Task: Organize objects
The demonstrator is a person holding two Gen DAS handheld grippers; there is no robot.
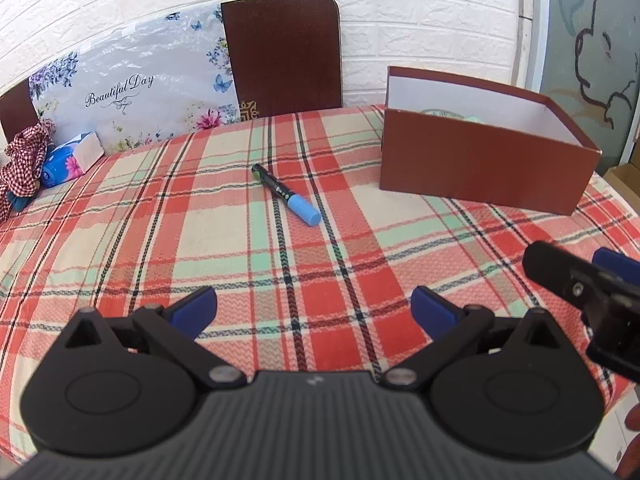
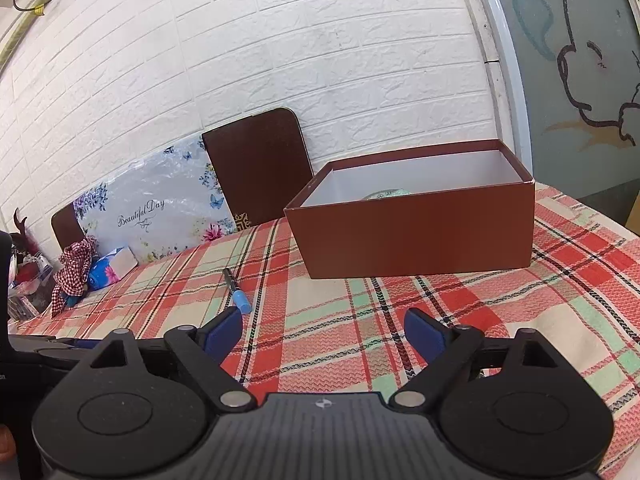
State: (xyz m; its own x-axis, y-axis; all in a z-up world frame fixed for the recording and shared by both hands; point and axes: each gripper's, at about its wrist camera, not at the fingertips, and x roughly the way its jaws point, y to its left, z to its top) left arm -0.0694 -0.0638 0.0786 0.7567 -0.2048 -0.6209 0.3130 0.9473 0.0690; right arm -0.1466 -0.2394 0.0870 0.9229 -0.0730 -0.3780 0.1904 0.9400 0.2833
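A black marker with a light blue cap lies on the plaid tablecloth, ahead of my left gripper, which is open and empty. It also shows in the right wrist view, left of centre. An open brown box with a white inside stands at the right; a pale green round object lies in it, mostly hidden. In the right wrist view the box is straight ahead of my right gripper, which is open and empty. The right gripper also shows in the left wrist view.
A blue tissue pack and a red checked cloth lie at the far left. A floral "Beautiful Day" board and a dark brown board lean on the white brick wall. The table edge drops off at the right.
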